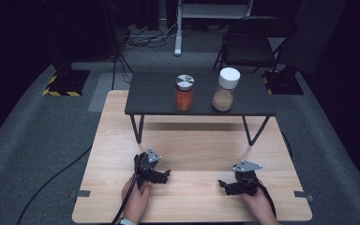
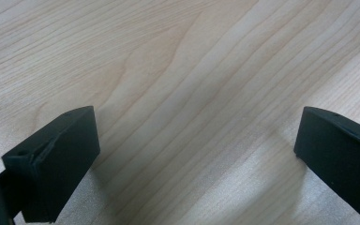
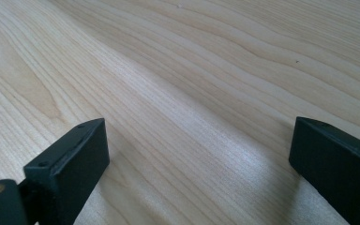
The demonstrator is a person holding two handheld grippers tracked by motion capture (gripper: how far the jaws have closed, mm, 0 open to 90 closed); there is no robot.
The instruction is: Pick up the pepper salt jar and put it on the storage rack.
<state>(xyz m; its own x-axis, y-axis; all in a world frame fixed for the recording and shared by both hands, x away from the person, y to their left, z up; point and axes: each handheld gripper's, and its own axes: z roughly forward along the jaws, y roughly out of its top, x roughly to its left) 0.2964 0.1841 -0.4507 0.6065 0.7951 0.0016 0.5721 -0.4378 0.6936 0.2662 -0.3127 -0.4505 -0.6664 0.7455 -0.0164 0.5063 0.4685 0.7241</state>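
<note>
Two jars stand on a small dark shelf (image 1: 159,93) at the far side of the wooden table (image 1: 192,145). One is a jar of orange-red powder (image 1: 184,93) with a metal lid; the other is a jar of brown powder (image 1: 225,89) with a white cap. My left gripper (image 1: 165,176) rests low over the near left of the table, held by a hand. My right gripper (image 1: 223,185) rests at the near right, pointing inward. Both stand open; in the left gripper view (image 2: 197,150) and the right gripper view (image 3: 199,159) bare wood lies between the jaws.
The dark shelf stands on thin black legs (image 1: 137,129) over the table's far half. A black cable (image 1: 51,178) runs over the grey carpet at the left. A folding chair (image 1: 251,47) and stand bases sit behind the table.
</note>
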